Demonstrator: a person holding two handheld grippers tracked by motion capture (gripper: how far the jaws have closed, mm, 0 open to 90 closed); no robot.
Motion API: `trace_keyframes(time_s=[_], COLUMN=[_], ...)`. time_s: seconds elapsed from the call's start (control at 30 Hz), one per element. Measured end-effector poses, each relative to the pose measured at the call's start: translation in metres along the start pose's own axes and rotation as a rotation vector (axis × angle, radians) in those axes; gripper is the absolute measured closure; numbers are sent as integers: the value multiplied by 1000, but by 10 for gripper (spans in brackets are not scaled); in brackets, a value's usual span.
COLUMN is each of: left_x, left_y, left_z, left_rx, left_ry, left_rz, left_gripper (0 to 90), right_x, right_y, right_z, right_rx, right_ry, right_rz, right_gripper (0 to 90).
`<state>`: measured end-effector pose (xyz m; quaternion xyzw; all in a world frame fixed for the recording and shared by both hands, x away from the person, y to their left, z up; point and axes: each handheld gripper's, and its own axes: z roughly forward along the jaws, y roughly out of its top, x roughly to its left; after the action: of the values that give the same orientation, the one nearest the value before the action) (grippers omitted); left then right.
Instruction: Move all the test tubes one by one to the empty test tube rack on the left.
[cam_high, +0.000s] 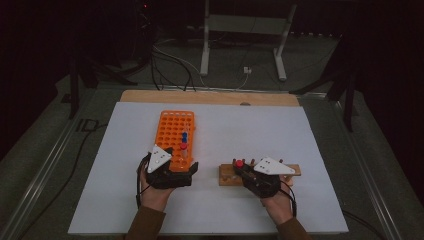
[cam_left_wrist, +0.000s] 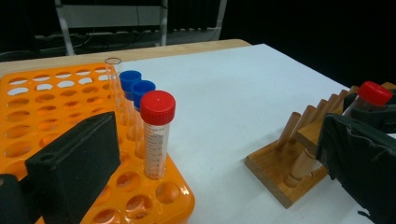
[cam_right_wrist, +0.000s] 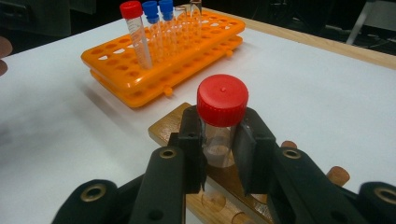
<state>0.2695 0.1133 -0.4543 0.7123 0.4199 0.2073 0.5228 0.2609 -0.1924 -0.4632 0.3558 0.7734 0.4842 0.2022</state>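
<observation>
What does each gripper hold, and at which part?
The right gripper clamps a clear red-capped tube just under its cap. The left gripper holds nothing beside the orange plastic rack.

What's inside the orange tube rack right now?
The orange plastic tube rack holds one red-capped tube, two blue-capped tubes and an uncapped clear tube; the left gripper hides its near-left holes.

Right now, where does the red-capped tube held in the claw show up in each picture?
High view: red-capped tube right of centre, at the wooden rack.
Left gripper view: far right edge, above the rack.
Right gripper view: centre, between the right claw pads.
Shared landmark: the orange rack.
</observation>
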Motion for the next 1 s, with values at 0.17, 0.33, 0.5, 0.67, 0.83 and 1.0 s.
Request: trace_keyframes(time_s=[0.17, 0.33, 0.5, 0.67, 0.83, 1.0], left_x=[-1, -2, -2, -3, -3, -6], left_y=[-1, -1, -1, -1, -1, -2], left_z=[1, 1, 1, 1, 1, 3], left_rx=[5, 3, 4, -1, 4, 9], left_ry=[8, 8, 9, 14, 15, 10], left_rz=[9, 12, 18, 18, 25, 31], left_gripper=[7, 7, 7, 7, 7, 7], right_x=[0, -1, -1, -1, -1, 0], right_y=[1, 3, 5, 8, 12, 16], right_z=[-1, -4, -8, -12, -17, -23], right_rx=[-5, -17, -32, -49, -72, -96], right_ry=[2, 1, -2, -4, -8, -9], right_rz=[1, 4, 4, 7, 8, 6], right_gripper=[743, 743, 743, 743, 744, 743])
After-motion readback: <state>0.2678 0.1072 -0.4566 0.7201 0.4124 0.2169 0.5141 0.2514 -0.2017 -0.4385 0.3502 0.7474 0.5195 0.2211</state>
